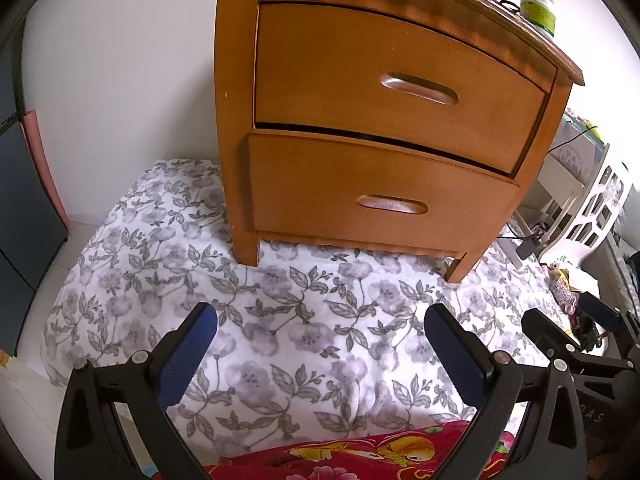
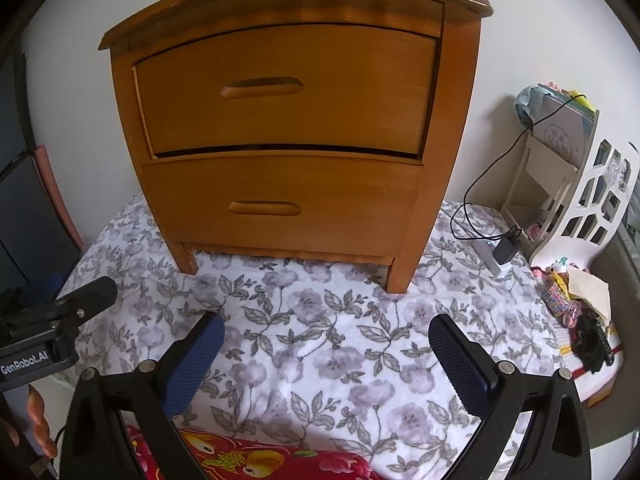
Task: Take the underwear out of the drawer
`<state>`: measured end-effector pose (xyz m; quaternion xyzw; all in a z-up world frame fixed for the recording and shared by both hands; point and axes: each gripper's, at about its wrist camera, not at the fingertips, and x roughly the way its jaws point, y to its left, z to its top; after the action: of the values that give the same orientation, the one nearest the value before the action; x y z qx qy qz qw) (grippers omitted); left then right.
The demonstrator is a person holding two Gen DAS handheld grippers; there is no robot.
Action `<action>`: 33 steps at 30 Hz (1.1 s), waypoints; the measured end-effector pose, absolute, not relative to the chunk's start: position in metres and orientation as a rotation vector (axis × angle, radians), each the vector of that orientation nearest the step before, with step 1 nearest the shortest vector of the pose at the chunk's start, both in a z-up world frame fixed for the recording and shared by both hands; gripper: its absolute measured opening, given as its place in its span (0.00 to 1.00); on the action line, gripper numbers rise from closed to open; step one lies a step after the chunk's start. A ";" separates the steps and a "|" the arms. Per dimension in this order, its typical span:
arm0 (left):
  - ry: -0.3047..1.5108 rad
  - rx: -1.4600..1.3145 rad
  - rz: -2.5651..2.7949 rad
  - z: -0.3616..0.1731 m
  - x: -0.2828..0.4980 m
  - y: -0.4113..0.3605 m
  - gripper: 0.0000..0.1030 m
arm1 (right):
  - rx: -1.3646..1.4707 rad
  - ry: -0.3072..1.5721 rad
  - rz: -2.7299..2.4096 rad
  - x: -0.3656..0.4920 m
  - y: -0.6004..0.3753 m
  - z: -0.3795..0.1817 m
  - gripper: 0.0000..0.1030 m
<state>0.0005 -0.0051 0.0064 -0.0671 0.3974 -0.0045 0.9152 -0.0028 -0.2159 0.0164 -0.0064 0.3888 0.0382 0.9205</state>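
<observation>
Drawers (image 2: 280,92) sit closed; left gripper (image 1: 320,328) and right gripper (image 2: 326,338) gape above floral sheet (image 2: 320,340).

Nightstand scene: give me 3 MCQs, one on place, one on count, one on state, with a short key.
1. Where does the nightstand stand?
A. on the floral cloth
B. on bare floor
C. on a shelf

2. How many drawers does it have?
A. one
B. two
C. three

3. How is the left gripper?
A. shut on cloth
B. shut on a handle
C. open, holding nothing

Key: A, its legs rest on the flower print; B, upper drawer and lower drawer only; C, its blue pads stand wide apart over the cloth.
</observation>
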 end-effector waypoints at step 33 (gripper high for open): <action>0.891 -0.195 0.033 -0.021 0.027 0.026 1.00 | -0.374 0.714 0.208 0.109 -0.175 0.024 1.00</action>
<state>0.0267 0.0261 -0.0213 -0.0944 0.4303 0.0161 0.8976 0.1095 -0.1751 0.0242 -0.1816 0.3466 0.1011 0.9147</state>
